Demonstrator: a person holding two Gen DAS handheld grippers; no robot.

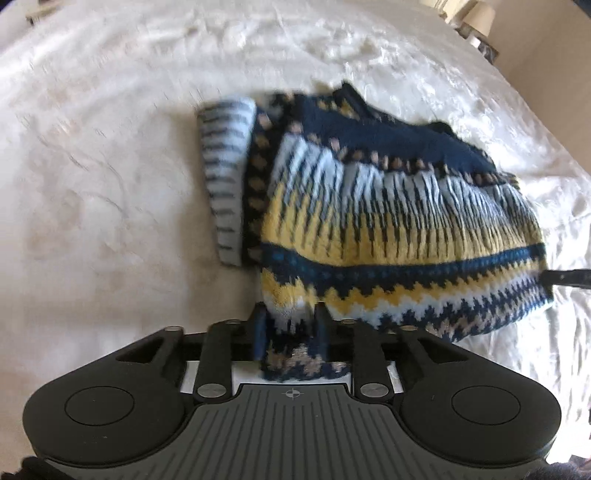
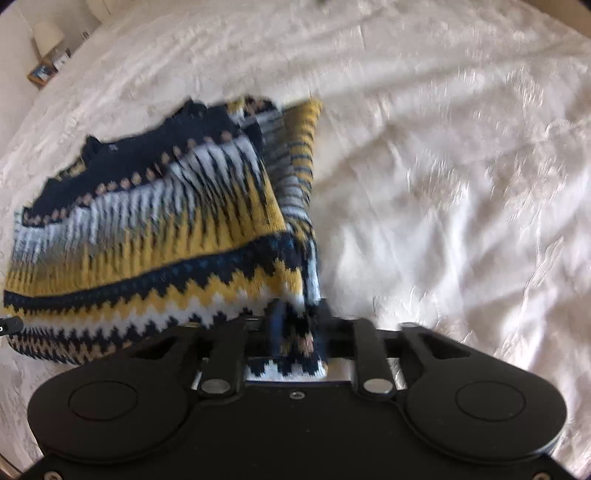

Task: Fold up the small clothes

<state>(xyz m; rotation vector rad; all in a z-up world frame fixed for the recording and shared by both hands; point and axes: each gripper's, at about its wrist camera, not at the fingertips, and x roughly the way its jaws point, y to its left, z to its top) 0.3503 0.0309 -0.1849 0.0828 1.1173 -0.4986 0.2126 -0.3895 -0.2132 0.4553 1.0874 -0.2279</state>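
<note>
A: Left gripper point(image 1: 290, 325)?
B: Fingers clamped on the sweater point(image 1: 388, 206) hem, at its left corner. Knit bunches between them, a flap sticking back toward the camera.
A: Right gripper point(image 2: 297, 321)?
B: Same deal, fingers pinched on the other hem corner, hem fabric poking through toward the camera.
A: Where's the sweater?
B: On the bed point(image 1: 110, 166), white textured cover. Navy, yellow, pale blue, zigzag bands at the hem. In the left view it spreads from 6 o'clock up toward 1–2 o'clock; the navy collar end is farthest out. One sleeve point(image 1: 225, 184) looks folded in along the left side, around 10–11 o'clock from the fingers.
A: Right view?
B: Body runs out to 9–10 o'clock, a folded sleeve strip point(image 2: 301, 155) at 12. Blurry, can't tell whether the hem is lifted or lying flat.
A: Anything else?
B: Lamp point(image 2: 48, 35) and clutter on a stand at the far edge, 10–11 o'clock in the right view.
</note>
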